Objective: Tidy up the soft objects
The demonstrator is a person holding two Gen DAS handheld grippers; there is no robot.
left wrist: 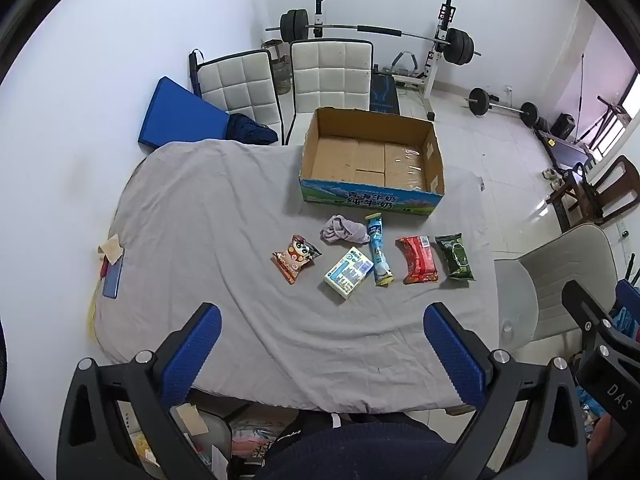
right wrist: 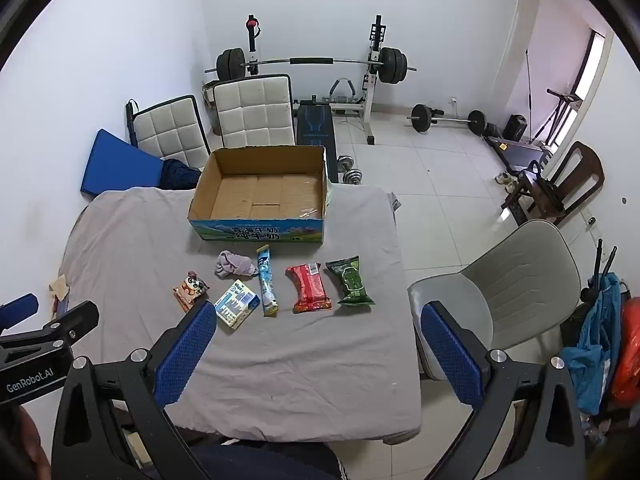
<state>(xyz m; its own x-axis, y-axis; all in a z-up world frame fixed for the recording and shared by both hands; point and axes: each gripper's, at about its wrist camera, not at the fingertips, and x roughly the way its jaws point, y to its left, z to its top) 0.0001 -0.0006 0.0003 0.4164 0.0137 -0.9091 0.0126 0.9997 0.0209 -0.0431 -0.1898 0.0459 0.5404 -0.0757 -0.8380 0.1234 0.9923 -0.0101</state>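
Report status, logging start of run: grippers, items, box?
Left gripper and right gripper open, empty. Six soft items on sheet; cardboard box empty. Nothing blocking.

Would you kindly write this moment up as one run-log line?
stage: start | left gripper: open, empty | right gripper: open, empty | cardboard box: empty | six soft items on sheet, untouched

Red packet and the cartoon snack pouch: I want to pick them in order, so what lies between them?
Between the red packet and cartoon pouch lie the tissue pack and blue tube sachet; both views show it.
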